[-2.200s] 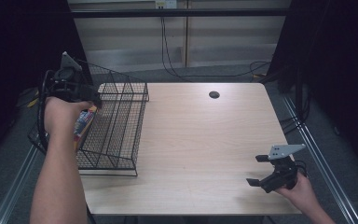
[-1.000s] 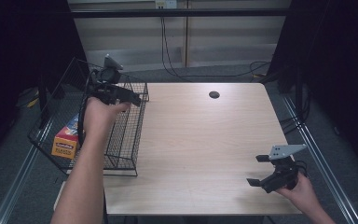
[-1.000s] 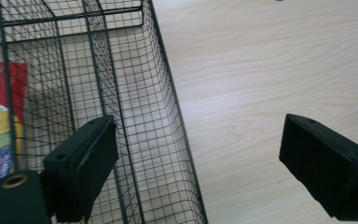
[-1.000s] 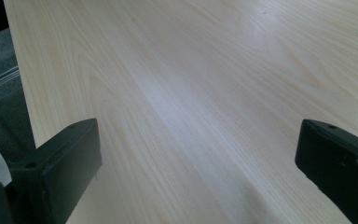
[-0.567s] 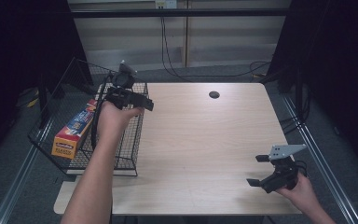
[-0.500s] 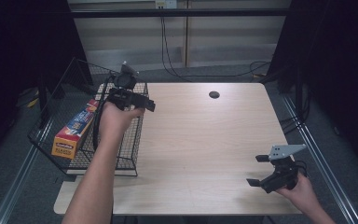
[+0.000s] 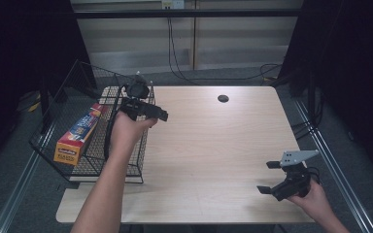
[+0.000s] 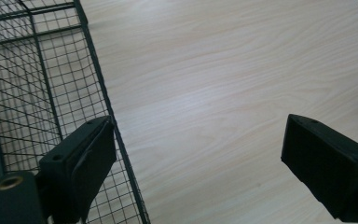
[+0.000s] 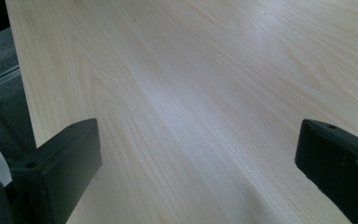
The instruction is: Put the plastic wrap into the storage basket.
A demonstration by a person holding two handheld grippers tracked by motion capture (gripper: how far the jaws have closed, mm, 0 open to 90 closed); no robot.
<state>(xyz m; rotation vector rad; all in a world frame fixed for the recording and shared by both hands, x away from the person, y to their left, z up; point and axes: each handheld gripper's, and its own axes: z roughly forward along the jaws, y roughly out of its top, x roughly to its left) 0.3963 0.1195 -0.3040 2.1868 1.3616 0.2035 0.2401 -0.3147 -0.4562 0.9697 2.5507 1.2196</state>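
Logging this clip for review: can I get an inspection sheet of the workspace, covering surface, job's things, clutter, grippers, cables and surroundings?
Surface: pale wooden table, bare across its middle, with a dark round hole near the far edge.
Job's things: black wire basket at the table's left edge, tipped outward past it; an orange and blue box lies inside.
Clutter: nothing seen.
Grippers: left gripper above the basket's right rim, open, nothing between its jaws; right gripper at the near right corner, open, nothing held.
Cables: a black cable trails from the left gripper; more cables run down to the floor behind the table.
Surroundings: dark curtains on both sides, pale panels behind.
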